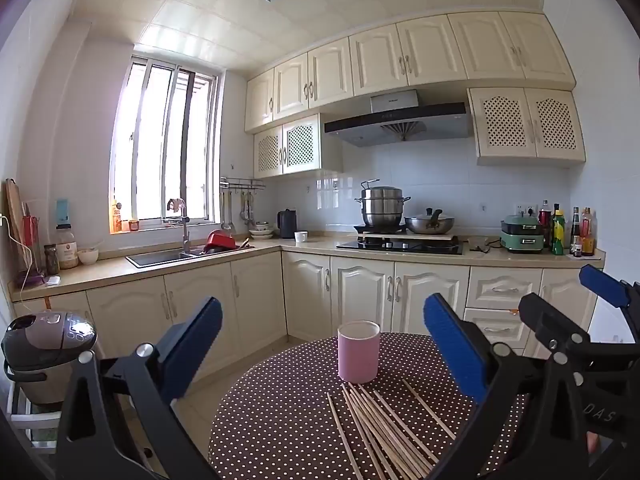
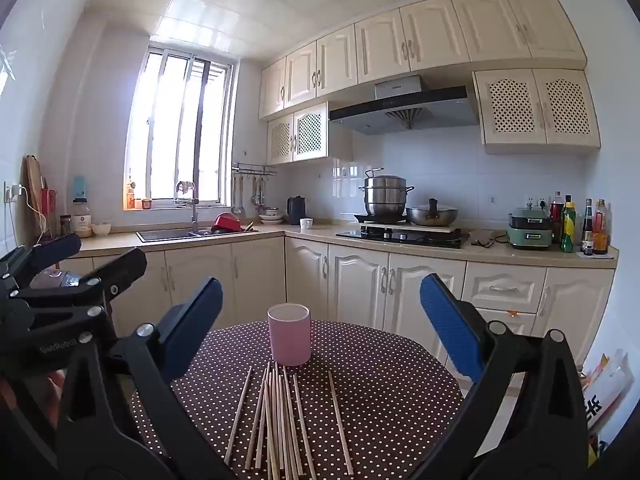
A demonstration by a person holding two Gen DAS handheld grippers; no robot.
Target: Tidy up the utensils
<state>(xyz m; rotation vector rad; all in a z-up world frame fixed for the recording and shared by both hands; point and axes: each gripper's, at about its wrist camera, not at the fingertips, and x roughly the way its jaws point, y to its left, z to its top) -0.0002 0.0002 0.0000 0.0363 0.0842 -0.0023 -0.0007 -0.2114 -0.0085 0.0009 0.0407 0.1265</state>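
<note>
- We are finding the left gripper (image 1: 322, 344) held level above the near edge of the round polka-dot table (image 1: 280, 400), its blue pads spread wide and carrying nothing.
- We are seeing, in its own view, the wooden chopsticks (image 1: 380, 428) lying loose on the cloth just below and between the pads, fanned out and overlapping, none of them touched.
- We are noting the pink cylindrical holder (image 1: 358, 352) standing upright just beyond the far ends of the sticks, its mouth open and nothing showing above its rim.
- We are finding the right gripper (image 2: 320, 320) beside the left one, likewise level, its jaws fully apart and empty.
- We are seeing from this side the chopsticks (image 2: 276, 420) mostly bunched in the middle, with one stick lying apart on either flank, and the holder (image 2: 289, 334) standing near their far tips.
- We are judging the sticks to be light, stiff, thin and smooth; they are likely to roll or slip out of a loose pinch.
- We are advising a hold across the middle of a stick's length, the pads closing square on it, so that it is hanging balanced.
- We are judging the holder light enough to tip if a stick is knocking its rim; the second tool may be steadying its wall.
</note>
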